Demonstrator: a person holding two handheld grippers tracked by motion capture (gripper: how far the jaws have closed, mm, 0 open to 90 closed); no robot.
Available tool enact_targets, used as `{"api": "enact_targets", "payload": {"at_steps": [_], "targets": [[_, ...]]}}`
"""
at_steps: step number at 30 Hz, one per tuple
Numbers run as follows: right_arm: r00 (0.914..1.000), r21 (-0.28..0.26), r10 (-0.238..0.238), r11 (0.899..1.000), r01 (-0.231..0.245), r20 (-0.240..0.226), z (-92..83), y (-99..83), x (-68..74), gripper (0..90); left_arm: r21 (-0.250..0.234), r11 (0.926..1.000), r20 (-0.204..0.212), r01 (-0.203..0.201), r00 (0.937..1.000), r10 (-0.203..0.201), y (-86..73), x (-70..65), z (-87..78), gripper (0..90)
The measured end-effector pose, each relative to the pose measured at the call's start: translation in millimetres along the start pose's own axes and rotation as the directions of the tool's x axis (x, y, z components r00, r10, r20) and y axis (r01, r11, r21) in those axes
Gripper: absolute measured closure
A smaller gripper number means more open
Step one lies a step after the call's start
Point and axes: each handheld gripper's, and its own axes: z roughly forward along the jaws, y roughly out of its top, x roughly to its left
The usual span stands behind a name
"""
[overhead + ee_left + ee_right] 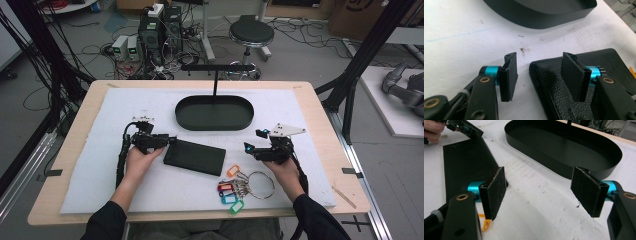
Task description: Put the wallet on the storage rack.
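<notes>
We can read no writing on anything here; our left gripper [539, 75] stands with jaws apart astride the near corner of the black wallet [194, 157], holding nothing; right of it lie the key tags [231, 192]; our right gripper [544, 192] hangs wide apart, empty, before the oval tray [564, 147].

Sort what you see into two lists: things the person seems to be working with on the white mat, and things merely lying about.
Working with (my judgement):
left claw, open at the black wallet
right claw, open
black oval tray
key ring with coloured tags

Lying about:
round stool
electronics boxes and cables on the floor
</notes>
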Motion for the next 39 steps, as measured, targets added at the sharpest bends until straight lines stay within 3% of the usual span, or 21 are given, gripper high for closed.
{"api": "enact_targets", "payload": {"at_steps": [3, 5, 6, 10, 13, 16, 18, 21, 24, 27, 29, 31, 34, 35, 36, 37, 39], "targets": [[1.0000, 0.005, 0.003, 1.000, -0.003, -0.001, 0.8, -0.3, -0.3, 28.7, 0.018, 0.9995, 0.005, 0.026, 0.9996, -0.026, 0.8, 0.9, 2.3, 47.1], [1.0000, 0.001, -0.003, 1.000, 0.003, 0.000, 0.7, -0.1, 0.2, 28.7, 0.031, 0.9983, 0.048, 0.050, 0.9975, -0.051, -0.4, 1.7, 2.7, 56.6], [1.0000, 0.000, -0.005, 1.000, 0.005, -0.001, 0.6, 0.0, 0.4, 28.8, 0.033, 0.9975, 0.041, 0.062, 0.9972, -0.063, -0.6, 0.3, 2.1, 60.3], [1.0000, 0.001, -0.003, 1.000, 0.003, 0.004, 0.0, 0.0, 0.3, 28.8, 0.042, 0.9980, 0.021, 0.047, 0.9986, -0.048, 0.1, -4.9, -3.5, 69.1], [1.0000, 0.001, -0.003, 1.000, 0.003, 0.005, -0.2, 0.0, 0.0, 28.8, 0.010, 0.9993, 0.027, 0.036, 0.9990, -0.036, -4.3, -3.5, -5.4, 75.4], [0.9999, 0.000, -0.009, 1.000, 0.009, 0.007, 0.2, 0.0, 0.6, 28.8, -0.021, 0.9998, 0.040, 0.001, 0.9992, -0.001, -6.9, -3.2, -7.0, 79.5], [1.0000, 0.002, -0.006, 1.000, 0.006, 0.003, 0.1, 0.2, 1.5, 28.8, -0.039, 0.9980, 0.034, -0.050, 0.9981, 0.051, -7.0, -6.7, -8.2, 80.8], [0.9999, -0.001, -0.013, 1.000, 0.013, 0.003, 0.9, 0.2, 1.6, 28.9, -0.085, 0.9894, 0.022, -0.118, 0.9926, 0.120, -9.5, -12.2, -10.7, 81.6], [1.0000, -0.002, -0.009, 1.000, 0.009, -0.004, 1.8, 0.5, 1.7, 28.9, -0.130, 0.9801, 0.027, -0.150, 0.9876, 0.155, -13.1, -14.0, -14.6, 82.0], [0.9998, -0.006, -0.010, 1.000, 0.010, -0.014, 3.1, 1.2, 1.8, 28.9, -0.168, 0.9623, 0.024, -0.214, 0.9750, 0.221, -13.8, -18.4, -21.2, 82.3], [0.9994, -0.008, -0.005, 1.000, 0.005, -0.033, 5.2, 2.0, 1.9, 28.9, -0.201, 0.9458, 0.023, -0.255, 0.9641, 0.264, -14.4, -22.1, -25.4, 82.5], [0.9983, -0.007, -0.008, 1.000, 0.007, -0.057, 7.9, 2.9, 2.1, 28.9, -0.239, 0.9166, 0.018, -0.321, 0.9422, 0.334, -15.1, -26.4, -31.6, 82.6], [0.9932, 0.010, -0.003, 1.000, 0.004, -0.116, 15.4, 6.2, 3.3, 28.9, -0.278, 0.8782, 0.008, -0.389, 0.9133, 0.407, -16.7, -31.9, -38.3, 82.7], [0.9899, 0.015, -0.003, 1.000, 0.005, -0.142, 18.2, 7.4, 4.5, 28.9, -0.287, 0.8674, 0.005, -0.406, 0.9049, 0.426, -17.5, -33.3, -40.7, 82.8], [0.9874, 0.020, -0.010, 1.000, 0.014, -0.158, 21.3, 8.7, 6.1, 28.9, -0.287, 0.8674, 0.005, -0.406, 0.9049, 0.426, -17.5, -33.3, -40.7, 82.8], [0.9845, 0.031, -0.015, 0.999, 0.021, -0.174, 25.7, 10.4, 8.7, 28.9, -0.306, 0.8484, 0.002, -0.432, 0.8907, 0.455, -19.5, -35.6, -44.7, 82.8], [0.9781, 0.047, -0.018, 0.999, 0.028, -0.207, 32.5, 12.5, 12.0, 28.9, -0.315, 0.8332, 0.000, -0.455, 0.8778, 0.479, -20.4, -37.5, -48.3, 82.9]]}}
